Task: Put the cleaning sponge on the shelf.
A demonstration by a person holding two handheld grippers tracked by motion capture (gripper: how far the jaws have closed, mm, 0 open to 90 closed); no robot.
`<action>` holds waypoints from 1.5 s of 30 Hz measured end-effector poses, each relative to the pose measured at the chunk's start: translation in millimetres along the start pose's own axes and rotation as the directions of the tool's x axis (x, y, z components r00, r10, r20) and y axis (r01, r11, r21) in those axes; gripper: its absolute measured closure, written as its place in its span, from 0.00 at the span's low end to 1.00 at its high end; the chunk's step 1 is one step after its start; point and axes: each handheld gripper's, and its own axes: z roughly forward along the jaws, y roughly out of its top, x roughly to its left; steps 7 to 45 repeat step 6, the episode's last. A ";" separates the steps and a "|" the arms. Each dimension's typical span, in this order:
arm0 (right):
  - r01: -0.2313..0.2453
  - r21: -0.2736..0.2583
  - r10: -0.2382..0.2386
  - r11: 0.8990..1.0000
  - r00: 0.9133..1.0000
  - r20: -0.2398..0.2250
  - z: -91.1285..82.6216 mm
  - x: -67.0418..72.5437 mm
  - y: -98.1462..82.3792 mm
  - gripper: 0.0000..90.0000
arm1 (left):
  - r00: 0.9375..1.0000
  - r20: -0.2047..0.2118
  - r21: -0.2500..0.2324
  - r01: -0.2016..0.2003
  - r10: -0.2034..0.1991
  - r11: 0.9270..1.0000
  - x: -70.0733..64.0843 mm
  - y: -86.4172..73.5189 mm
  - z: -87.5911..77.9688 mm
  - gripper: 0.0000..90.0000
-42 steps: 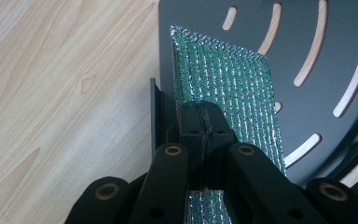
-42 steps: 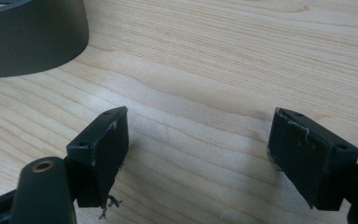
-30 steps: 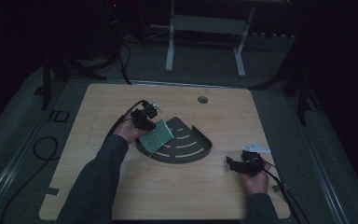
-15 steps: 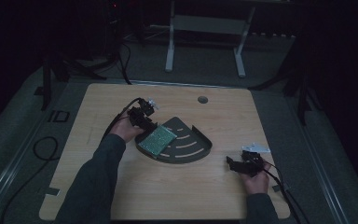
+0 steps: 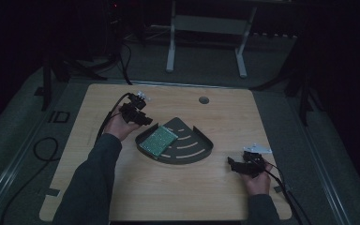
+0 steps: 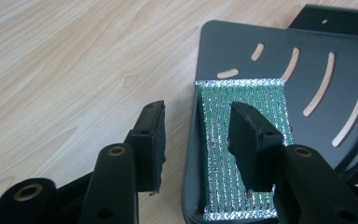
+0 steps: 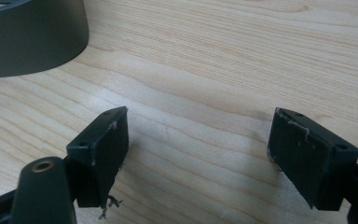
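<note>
The left tool point(image 6: 196, 140) has just been opening, jaws spread and empty; the green pad point(image 6: 242, 140) lies just ahead in the dark tray point(image 6: 317, 56), long axis running away from it; the right tool point(image 7: 198, 154), spread, is well apart.

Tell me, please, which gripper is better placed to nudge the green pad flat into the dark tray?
Probably the left gripper: its jaws, just opened, stand beside the green pad in the tray; the right gripper rests apart.

Green glittery pad point(image 5: 158, 140) flat at dark slotted tray's point(image 5: 194, 154) left edge
</note>
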 end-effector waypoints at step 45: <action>0.000 0.000 0.000 1.000 1.000 0.000 0.0 0.0 0.0 0.22 | 0.999 0.017 -0.036 0.035 -0.034 0.999 5.3 -6.5 -11.4 0.60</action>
